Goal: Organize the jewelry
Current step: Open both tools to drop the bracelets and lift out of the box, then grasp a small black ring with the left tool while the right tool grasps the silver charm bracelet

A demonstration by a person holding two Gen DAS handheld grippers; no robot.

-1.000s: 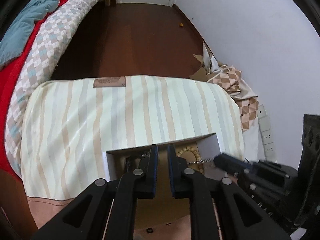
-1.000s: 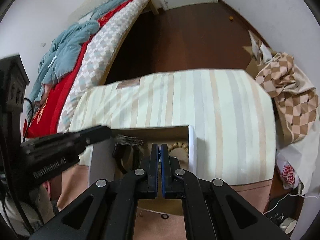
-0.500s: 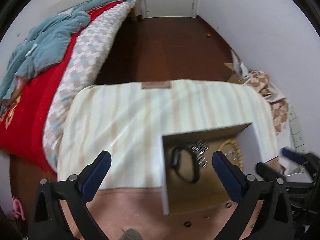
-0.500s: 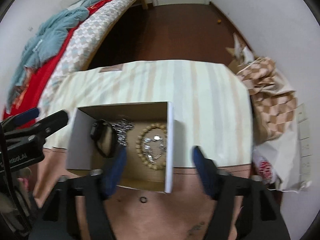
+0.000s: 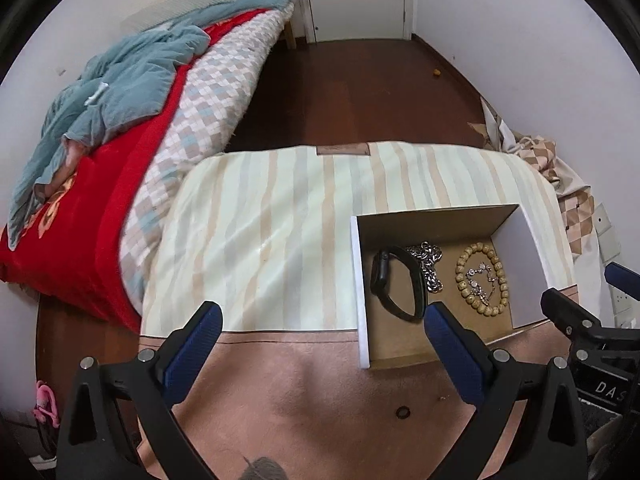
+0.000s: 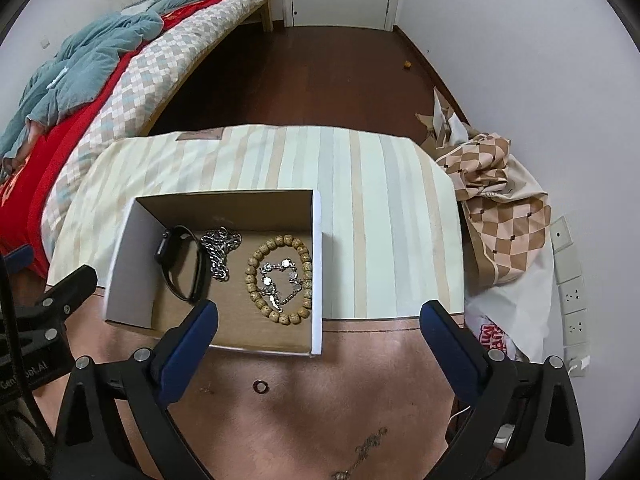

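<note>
Both tongs, pinched shut over the box [image 6: 316, 264] a second ago, are now pulled back, spread wide and empty: left tongs [image 5: 320, 320], right tongs [image 6: 320, 320]. Loading looks finished. Count in the box on the bench [image 6: 380, 208]: one black band [image 6: 180, 260], one silver chain [image 6: 219, 250], one bead bracelet [image 6: 278, 276] ringing one charm bracelet [image 6: 278, 276].

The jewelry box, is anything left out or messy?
Yes, one thing. A small dark ring lies on the brown cloth outside the box, apart from the rest. Inside, the black watch, silver chain and bead bracelet sit side by side, with a silver charm bracelet lying within the beads.
</note>
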